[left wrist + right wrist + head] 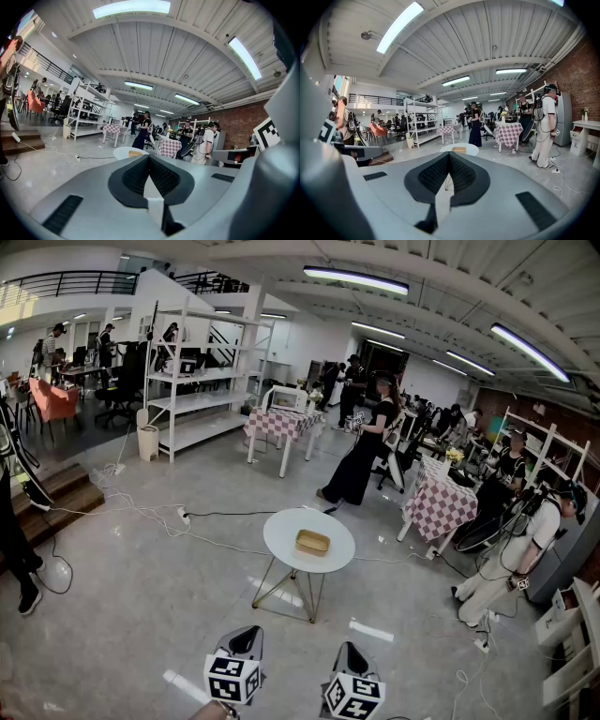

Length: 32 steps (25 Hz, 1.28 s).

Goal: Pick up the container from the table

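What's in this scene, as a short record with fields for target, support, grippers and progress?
target: tan container
support: round white table, container near its middle
left gripper: shut, empty, well short of the table
right gripper: shut, empty, well short of the table
progress: container not yet picked up

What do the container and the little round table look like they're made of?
The container: tan and matte, possibly wicker or wood, too small to tell. The round table: smooth white top, perhaps painted or laminate; its thin legs look like brassy metal.
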{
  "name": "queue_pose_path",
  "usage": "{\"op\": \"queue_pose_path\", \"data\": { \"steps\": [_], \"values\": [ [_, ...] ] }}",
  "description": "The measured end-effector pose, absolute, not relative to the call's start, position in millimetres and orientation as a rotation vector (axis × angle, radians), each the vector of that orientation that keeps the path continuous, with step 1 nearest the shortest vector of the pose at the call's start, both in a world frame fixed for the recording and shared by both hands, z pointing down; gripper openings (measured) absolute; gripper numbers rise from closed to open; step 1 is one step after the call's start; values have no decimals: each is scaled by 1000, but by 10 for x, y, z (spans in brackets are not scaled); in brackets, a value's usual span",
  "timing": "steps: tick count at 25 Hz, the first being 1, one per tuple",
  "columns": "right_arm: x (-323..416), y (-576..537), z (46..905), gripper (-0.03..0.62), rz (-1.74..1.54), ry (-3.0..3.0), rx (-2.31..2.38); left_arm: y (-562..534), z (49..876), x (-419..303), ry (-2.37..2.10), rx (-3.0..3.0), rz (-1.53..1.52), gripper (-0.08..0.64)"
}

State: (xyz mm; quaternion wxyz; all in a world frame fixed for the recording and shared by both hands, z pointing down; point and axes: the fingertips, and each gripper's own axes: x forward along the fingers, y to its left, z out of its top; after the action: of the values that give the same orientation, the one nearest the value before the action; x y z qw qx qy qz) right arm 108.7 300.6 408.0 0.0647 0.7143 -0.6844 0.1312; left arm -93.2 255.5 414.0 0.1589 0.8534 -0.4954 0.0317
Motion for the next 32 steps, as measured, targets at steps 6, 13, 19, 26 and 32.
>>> {"op": "queue_pose_path", "data": {
  "steps": [6, 13, 19, 26, 32],
  "values": [
    [1036, 3017, 3971, 25, 406, -2053, 2155, 2547, 4105, -999, -1426, 2428, 98, 17],
    [984, 3149, 4034, 25, 420, -2062, 2156, 2633, 4174, -1009, -1411, 2436, 103, 17],
    [830, 3092, 4074, 25, 462, -2067, 2159, 2592, 4199, -1162, -1398, 2437, 97, 15],
    [693, 3082, 4042, 25, 466, -2054, 2172, 2613, 4193, -1336, -1390, 2456, 135, 17],
    [659, 3087, 4063, 25, 497, -2041, 2148, 2593, 4158, -1406, -1385, 2455, 139, 15]
  ]
}}
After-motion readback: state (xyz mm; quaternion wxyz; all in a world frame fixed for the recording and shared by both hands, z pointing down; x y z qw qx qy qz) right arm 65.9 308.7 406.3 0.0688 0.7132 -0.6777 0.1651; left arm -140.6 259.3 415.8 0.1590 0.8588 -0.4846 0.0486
